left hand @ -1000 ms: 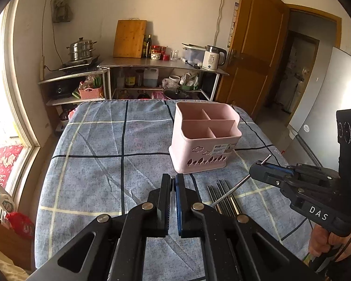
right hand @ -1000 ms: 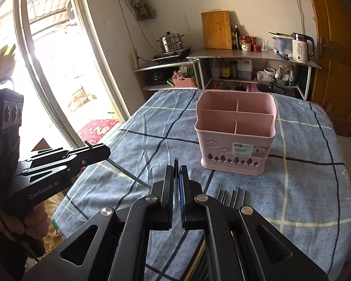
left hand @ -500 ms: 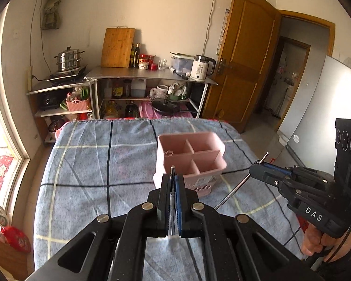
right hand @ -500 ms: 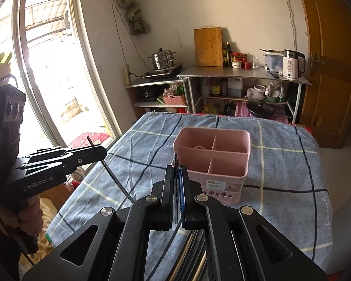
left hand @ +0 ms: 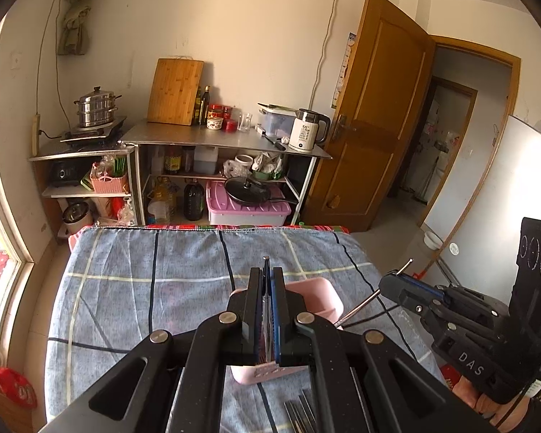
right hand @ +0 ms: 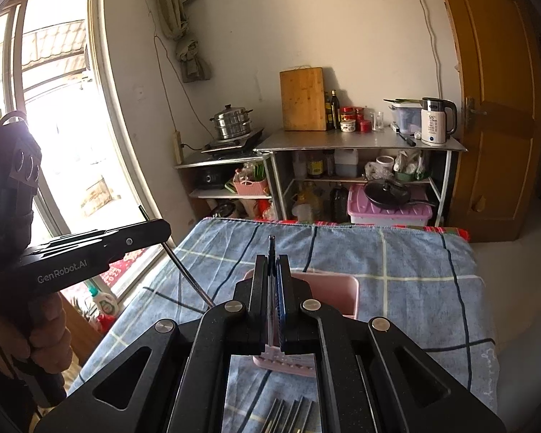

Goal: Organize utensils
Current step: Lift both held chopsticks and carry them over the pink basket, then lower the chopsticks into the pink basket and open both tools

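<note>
Both tongs (left hand: pixel 267 281) (right hand: pixel 272 270) rose, clamped chopsticks (left hand: pixel 360 305) now hiding the pink basket (left hand: pixel 324 296)

My table (left hand: pixel 133 288) is covered by a blue-grey checked cloth (right hand: pixel 414 263) with dark and pale lines. A pink utensil basket (left hand: pixel 324 297) stands on the cloth near its middle, and several metal utensils (right hand: pixel 288 413) lie side by side just in front of it.

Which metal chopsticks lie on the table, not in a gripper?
The bundle lying in front of the pink basket; the left gripper and right gripper each clamp one.
</note>
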